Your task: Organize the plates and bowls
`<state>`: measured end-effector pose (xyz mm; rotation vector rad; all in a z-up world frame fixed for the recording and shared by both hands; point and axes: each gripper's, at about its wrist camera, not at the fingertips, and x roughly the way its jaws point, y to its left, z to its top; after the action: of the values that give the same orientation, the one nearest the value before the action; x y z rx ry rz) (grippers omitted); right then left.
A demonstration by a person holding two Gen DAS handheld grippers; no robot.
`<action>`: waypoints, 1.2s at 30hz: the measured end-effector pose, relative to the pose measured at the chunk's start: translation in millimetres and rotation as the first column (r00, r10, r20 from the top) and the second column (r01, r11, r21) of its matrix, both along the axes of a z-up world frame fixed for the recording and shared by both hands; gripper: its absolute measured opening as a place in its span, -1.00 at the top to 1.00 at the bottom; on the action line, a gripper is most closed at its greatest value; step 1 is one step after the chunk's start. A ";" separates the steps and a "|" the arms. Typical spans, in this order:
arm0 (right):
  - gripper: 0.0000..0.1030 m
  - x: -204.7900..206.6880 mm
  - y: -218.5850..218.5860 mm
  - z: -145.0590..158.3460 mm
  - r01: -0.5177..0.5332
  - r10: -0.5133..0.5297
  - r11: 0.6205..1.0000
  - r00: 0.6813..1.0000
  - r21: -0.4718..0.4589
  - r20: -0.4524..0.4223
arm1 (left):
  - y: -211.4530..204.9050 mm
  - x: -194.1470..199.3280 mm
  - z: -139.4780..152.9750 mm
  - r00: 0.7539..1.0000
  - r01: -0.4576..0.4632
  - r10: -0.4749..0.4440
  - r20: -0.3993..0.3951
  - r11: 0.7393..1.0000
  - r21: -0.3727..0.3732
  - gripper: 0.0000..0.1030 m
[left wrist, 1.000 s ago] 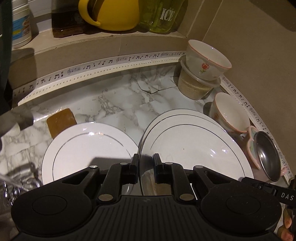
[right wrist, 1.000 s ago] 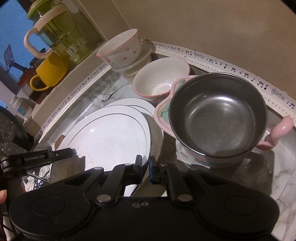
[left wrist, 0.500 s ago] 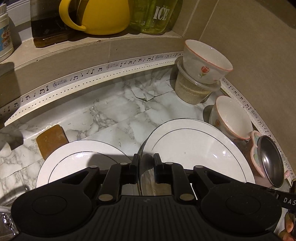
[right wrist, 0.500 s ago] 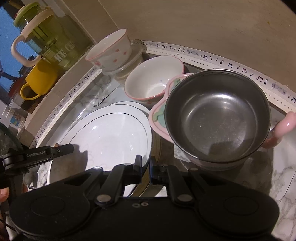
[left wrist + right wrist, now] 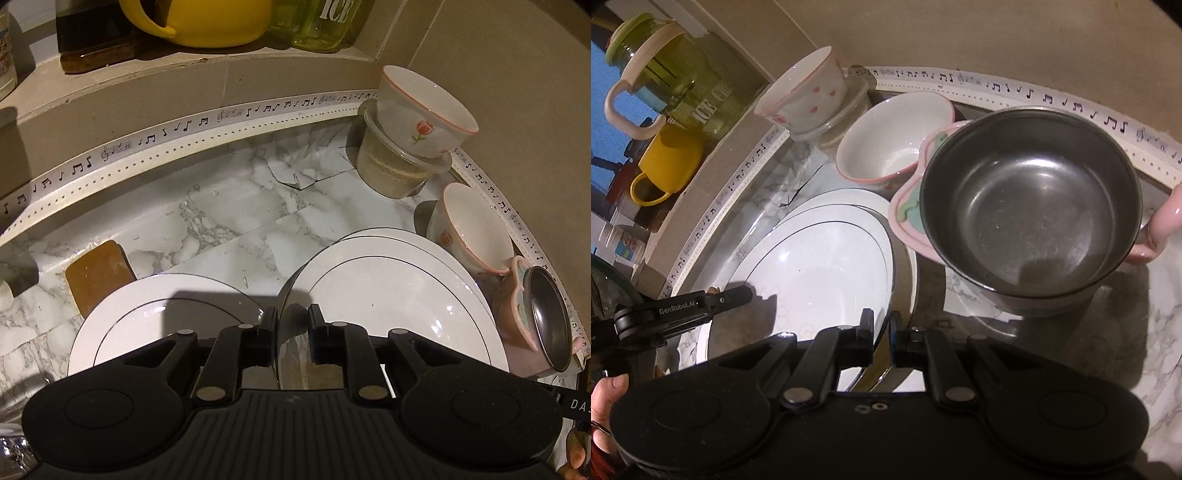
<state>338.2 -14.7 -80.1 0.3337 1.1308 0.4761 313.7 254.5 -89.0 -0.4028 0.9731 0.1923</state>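
Note:
My left gripper (image 5: 291, 325) is shut on the near rim of a white plate (image 5: 388, 295) that lies on a second plate whose rim (image 5: 373, 232) shows behind it. Another white plate (image 5: 155, 317) lies flat to its left. My right gripper (image 5: 882, 334) is shut on the opposite rim of the same top plate (image 5: 820, 266). A steel bowl with pink handles (image 5: 1030, 206) stands right of the stack, also in the left wrist view (image 5: 546, 317). A white flowered bowl (image 5: 894, 151) sits behind it. Another flowered bowl (image 5: 424, 110) rests on a plastic container (image 5: 391, 170).
A brown sponge (image 5: 98, 273) lies at the left on the marble counter (image 5: 221, 221). A ledge behind holds a yellow mug (image 5: 207, 18) and a green pitcher (image 5: 672, 74). Tiled walls (image 5: 498, 55) close the back and right.
Both grippers have moved forward with the top plate held between them. The plate on the left has slipped nearer to the left gripper's base.

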 end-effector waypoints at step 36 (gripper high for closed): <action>0.28 -1.8 -3.5 21.8 -0.032 0.030 0.998 0.999 -0.050 -0.034 | -3.4 9.8 -3.2 1.000 0.021 -0.021 -0.011 0.999 0.024 0.69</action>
<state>336.3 -18.2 -58.3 0.2813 1.1795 0.4698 323.6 251.1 -92.2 -0.3698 0.9849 0.1868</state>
